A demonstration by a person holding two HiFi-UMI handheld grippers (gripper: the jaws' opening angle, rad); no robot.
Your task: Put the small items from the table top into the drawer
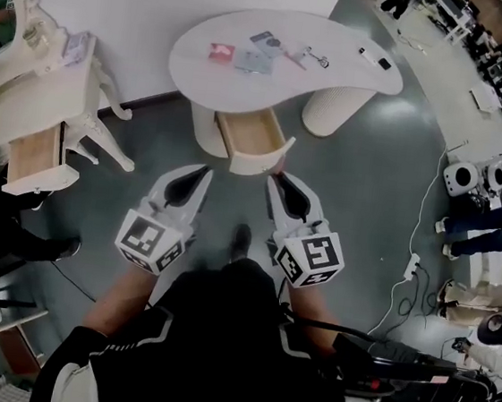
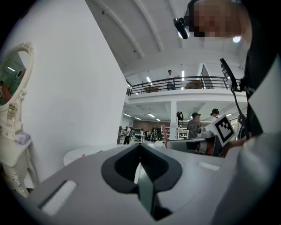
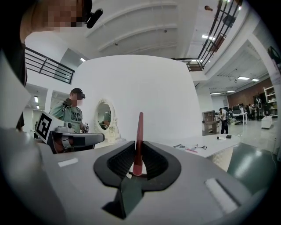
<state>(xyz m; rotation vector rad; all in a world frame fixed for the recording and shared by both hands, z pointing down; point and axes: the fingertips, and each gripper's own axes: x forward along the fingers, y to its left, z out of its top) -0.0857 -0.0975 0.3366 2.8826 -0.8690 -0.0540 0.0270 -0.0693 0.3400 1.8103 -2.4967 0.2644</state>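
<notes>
A white kidney-shaped table [image 1: 341, 39] carries small items: a red packet [image 1: 220, 52], grey cards [image 1: 253, 60], a pink stick [image 1: 295, 61], a metal tool [image 1: 319, 57] and a white and black piece [image 1: 375, 58]. Its wooden drawer [image 1: 253, 140] stands pulled out, and I see nothing inside. My right gripper [image 1: 272, 181] hovers just short of the drawer's right corner. In the right gripper view it [image 3: 138, 163] is shut on a slim red-pink stick [image 3: 140, 132] that points upward. My left gripper [image 1: 205, 173], [image 2: 140, 151] is shut with nothing in it, left of the drawer front.
A cream dressing table [image 1: 38, 95] with an oval mirror [image 1: 0, 14] and its own open drawer [image 1: 36, 155] stands at the left. A person [image 1: 487, 227] stands at the right beside a white cable [image 1: 415, 259]. Grey floor lies between me and the table.
</notes>
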